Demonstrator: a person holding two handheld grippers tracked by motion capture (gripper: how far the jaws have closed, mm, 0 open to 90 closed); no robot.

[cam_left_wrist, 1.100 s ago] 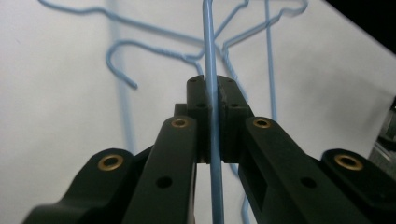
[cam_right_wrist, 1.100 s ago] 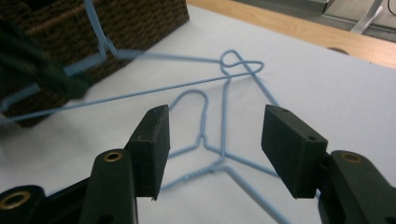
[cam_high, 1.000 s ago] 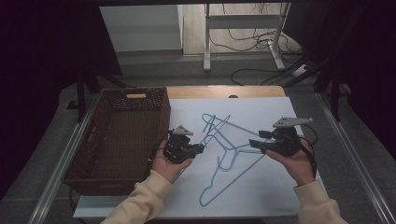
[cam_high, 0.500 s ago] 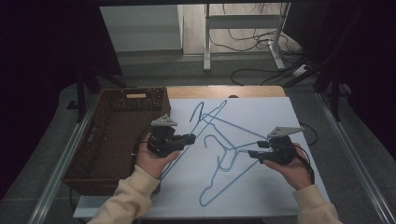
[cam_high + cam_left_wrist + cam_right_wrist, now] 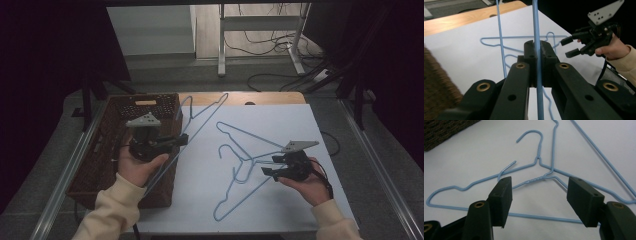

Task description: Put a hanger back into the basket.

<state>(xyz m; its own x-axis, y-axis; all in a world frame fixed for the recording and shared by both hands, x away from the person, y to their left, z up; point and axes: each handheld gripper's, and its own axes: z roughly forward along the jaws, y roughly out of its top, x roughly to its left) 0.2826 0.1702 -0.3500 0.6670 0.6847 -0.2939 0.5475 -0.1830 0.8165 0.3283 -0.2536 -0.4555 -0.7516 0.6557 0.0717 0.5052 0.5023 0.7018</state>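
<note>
left gripper (image 5: 181, 139): jaws pinching a blue hanger (image 5: 200, 120), tilted over the basket (image 5: 95, 165)
right gripper (image 5: 267, 165): jaws spread, above two hangers (image 5: 245, 165) on the sheet

Lifted hanger (image 5: 200, 120): lower bar hidden behind left hand (image 5: 135, 167) and sleeve; top cut off by frame edge in left gripper view. Wicker basket (image 5: 95, 170): interior too dark to tell contents. Bench (image 5: 300, 125): near edge cut off.
</note>
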